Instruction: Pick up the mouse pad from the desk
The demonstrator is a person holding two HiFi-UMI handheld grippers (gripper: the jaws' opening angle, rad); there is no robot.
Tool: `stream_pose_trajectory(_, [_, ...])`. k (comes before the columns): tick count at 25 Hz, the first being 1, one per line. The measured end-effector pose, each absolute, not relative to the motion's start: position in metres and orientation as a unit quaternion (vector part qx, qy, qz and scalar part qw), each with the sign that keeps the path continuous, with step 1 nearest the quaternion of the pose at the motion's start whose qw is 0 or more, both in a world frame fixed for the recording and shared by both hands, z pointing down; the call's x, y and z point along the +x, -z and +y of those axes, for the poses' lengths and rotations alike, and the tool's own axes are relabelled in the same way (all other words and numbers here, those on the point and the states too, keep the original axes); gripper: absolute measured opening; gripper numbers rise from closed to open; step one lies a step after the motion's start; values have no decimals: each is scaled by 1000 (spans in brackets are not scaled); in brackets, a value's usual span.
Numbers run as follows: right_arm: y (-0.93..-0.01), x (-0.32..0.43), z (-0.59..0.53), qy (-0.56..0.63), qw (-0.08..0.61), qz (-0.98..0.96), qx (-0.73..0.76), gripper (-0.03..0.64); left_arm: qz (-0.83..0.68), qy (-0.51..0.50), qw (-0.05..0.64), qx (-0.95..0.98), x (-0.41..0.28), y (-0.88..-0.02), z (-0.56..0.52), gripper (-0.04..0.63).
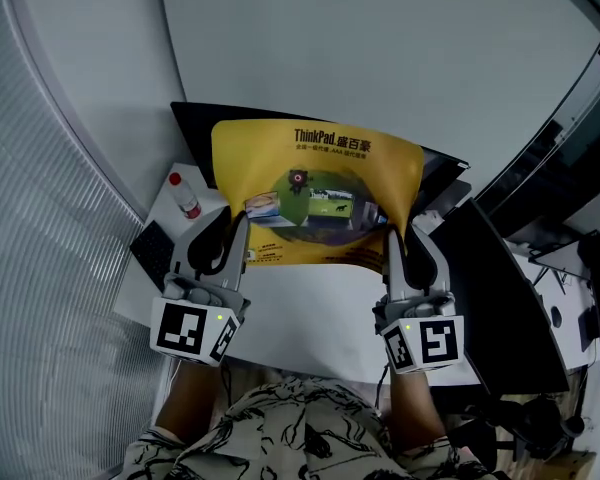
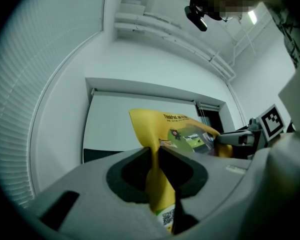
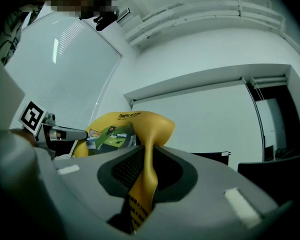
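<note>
The yellow mouse pad (image 1: 315,183) with a green picture and dark print hangs in the air above the white desk (image 1: 310,318), its far edge curling upward. My left gripper (image 1: 238,230) is shut on its near left corner, and the pad (image 2: 157,179) is pinched between the dark jaws in the left gripper view. My right gripper (image 1: 393,240) is shut on the near right corner; the pad (image 3: 145,176) runs up between those jaws in the right gripper view. Each gripper's marker cube faces the head camera.
A small bottle with a red cap (image 1: 185,196) and a dark keyboard (image 1: 155,253) lie at the desk's left. A black monitor (image 1: 505,298) stands at the right. A black mat (image 1: 195,133) lies behind the pad. A white wall is beyond.
</note>
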State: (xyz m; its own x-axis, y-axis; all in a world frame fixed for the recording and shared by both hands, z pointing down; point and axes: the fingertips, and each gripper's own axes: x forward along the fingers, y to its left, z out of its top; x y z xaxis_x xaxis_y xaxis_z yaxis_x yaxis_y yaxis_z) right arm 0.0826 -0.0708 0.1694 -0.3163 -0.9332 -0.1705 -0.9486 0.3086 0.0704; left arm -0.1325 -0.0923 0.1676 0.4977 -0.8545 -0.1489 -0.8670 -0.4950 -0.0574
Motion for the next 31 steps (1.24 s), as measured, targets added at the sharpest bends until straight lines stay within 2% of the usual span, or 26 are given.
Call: stream_pose_trajectory(31, [-168, 83, -71, -76, 55, 808, -581, 69, 504, -46, 56, -861, -132, -169, -93, 72])
